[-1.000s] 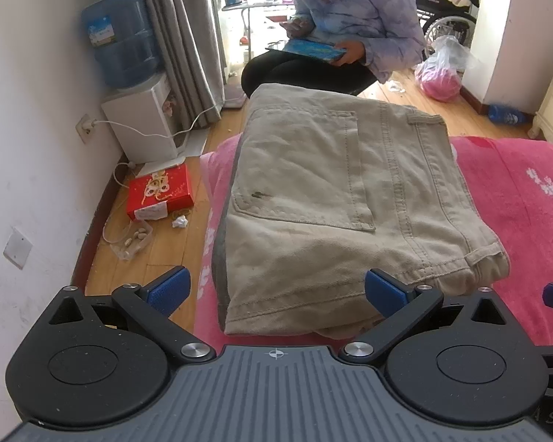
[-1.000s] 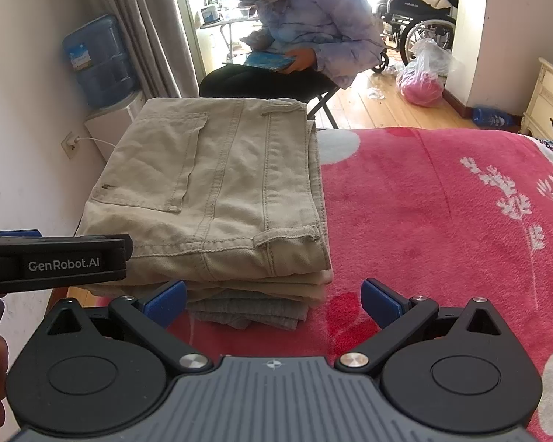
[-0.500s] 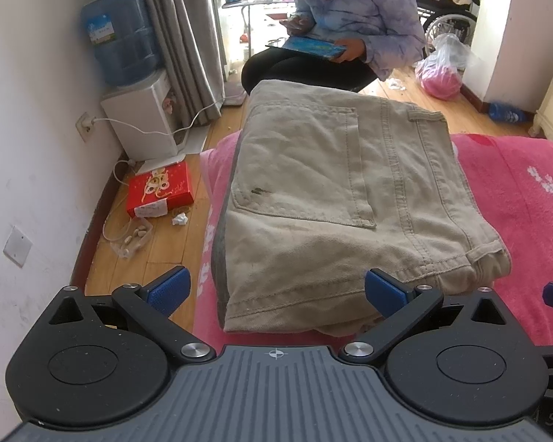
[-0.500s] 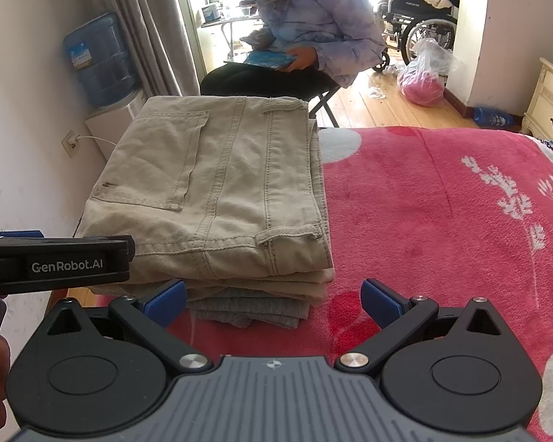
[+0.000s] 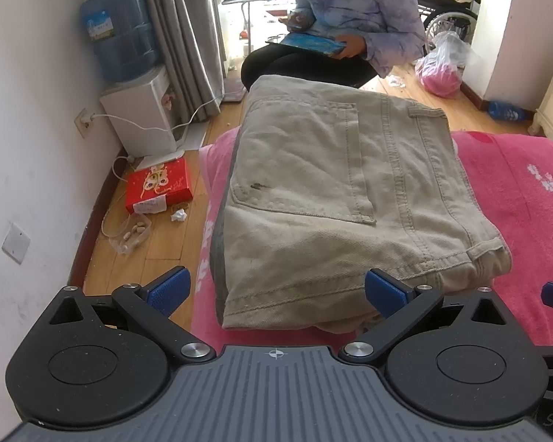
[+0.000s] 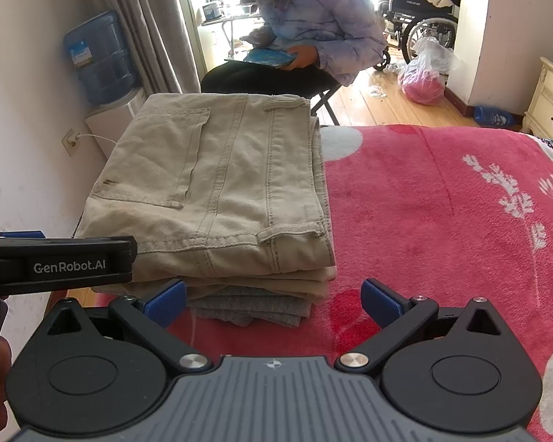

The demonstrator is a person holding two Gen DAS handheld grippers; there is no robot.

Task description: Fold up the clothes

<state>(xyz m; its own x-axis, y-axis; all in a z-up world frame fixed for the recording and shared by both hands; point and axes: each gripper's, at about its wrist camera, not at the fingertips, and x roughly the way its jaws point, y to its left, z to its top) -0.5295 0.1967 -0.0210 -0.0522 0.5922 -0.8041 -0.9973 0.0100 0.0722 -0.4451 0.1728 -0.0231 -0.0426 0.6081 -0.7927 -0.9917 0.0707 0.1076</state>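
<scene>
Folded khaki trousers (image 5: 335,191) lie on top of a folded grey garment (image 6: 247,305) at the left corner of the bed with the pink blanket (image 6: 442,202); the trousers also show in the right wrist view (image 6: 217,188). My left gripper (image 5: 276,291) is open and empty, just before the near edge of the stack. My right gripper (image 6: 272,300) is open and empty, before the stack's near right corner. The left gripper's body (image 6: 55,263) shows at the left of the right wrist view.
A person (image 6: 298,33) sits on a stool just beyond the bed's far end, holding a tablet. A water dispenser (image 5: 129,84), a red box (image 5: 158,186) and litter are on the wood floor to the left. A cream dresser (image 6: 549,103) stands at the right.
The left wrist view has shifted slightly, so the stack sits a little more to the right and nearer. The right gripper has barely moved. Both grippers stay open.
</scene>
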